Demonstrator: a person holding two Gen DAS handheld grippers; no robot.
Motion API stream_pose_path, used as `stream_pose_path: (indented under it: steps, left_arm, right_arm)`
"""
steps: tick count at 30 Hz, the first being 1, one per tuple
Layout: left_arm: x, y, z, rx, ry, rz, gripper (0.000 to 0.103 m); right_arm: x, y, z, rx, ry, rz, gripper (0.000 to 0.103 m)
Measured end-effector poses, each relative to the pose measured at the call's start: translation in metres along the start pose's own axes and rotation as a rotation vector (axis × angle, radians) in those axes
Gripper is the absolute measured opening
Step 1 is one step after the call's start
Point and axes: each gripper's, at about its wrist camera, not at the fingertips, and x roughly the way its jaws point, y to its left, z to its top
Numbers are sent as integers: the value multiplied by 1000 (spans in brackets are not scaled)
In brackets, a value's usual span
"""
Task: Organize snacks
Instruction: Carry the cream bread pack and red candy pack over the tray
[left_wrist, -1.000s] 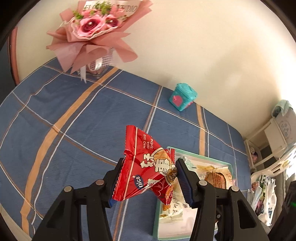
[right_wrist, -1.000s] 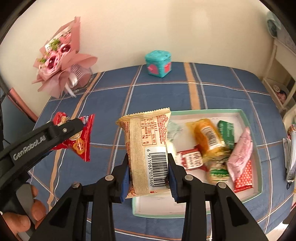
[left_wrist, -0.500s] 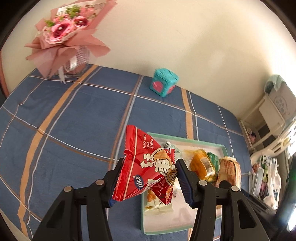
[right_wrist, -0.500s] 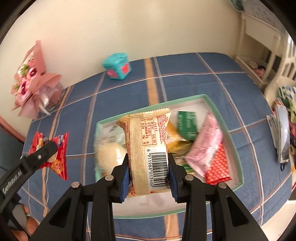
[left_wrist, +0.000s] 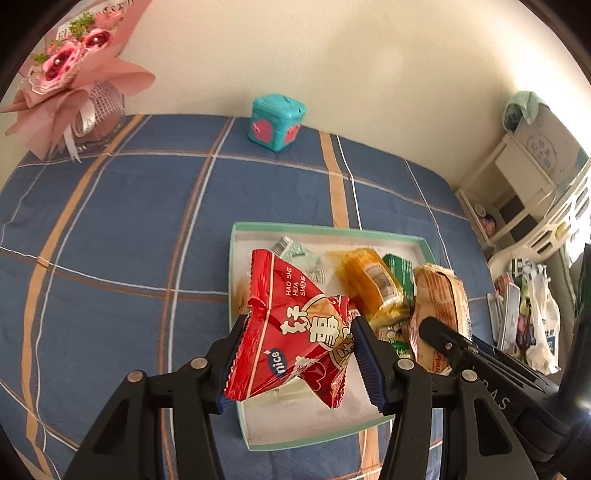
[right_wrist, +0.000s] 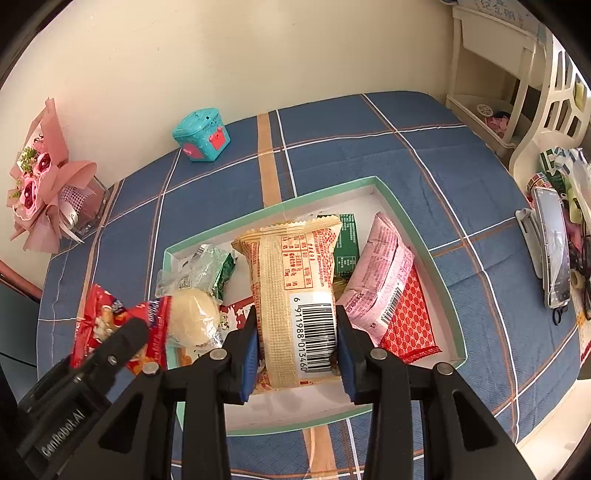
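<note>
Two handheld grippers hover over a shallow green-rimmed tray (right_wrist: 413, 229) of snacks, which sits on a blue plaid tablecloth (left_wrist: 110, 229).

The left gripper (left_wrist: 297, 356) is closed on a red foil snack packet (left_wrist: 295, 332) printed with Chinese characters and the word "nice". Its two blue-padded jaws pinch the packet across its lower middle. The packet hangs above the near left part of the tray, not touching the snacks below.

The right gripper (right_wrist: 295, 345) is closed on a tan snack packet (right_wrist: 291, 295), held upright with its barcode facing the camera. It is gripped by the sides near the bottom end, above the middle of the tray.

Already lying in the tray are a pink packet (right_wrist: 380, 273), a red patterned packet (right_wrist: 406, 321), a dark green packet (right_wrist: 347, 243), an orange-wrapped snack (left_wrist: 369, 284) and a round pale bun in clear wrap (right_wrist: 192, 317).

Both held packets look light, soft and puffy. The foil is probably slippery and crinkly, and the contents may crush, so a gentle pinch across the middle or on a sealed edge seems best.

A teal box (left_wrist: 277, 122) and a pink bouquet (left_wrist: 70, 81) stand at the far edge, well apart from the tray.
</note>
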Motion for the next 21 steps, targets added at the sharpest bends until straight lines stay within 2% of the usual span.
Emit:
stream_pose_path:
  steps: [9, 21]
  left_arm:
    - [18, -5, -10, 28, 79, 16, 58]
    - [36, 2, -17, -1, 161, 3, 58]
  right_arm:
    - [15, 6, -4, -26, 50, -17, 39]
    - [28, 7, -9, -48, 93, -62, 39]
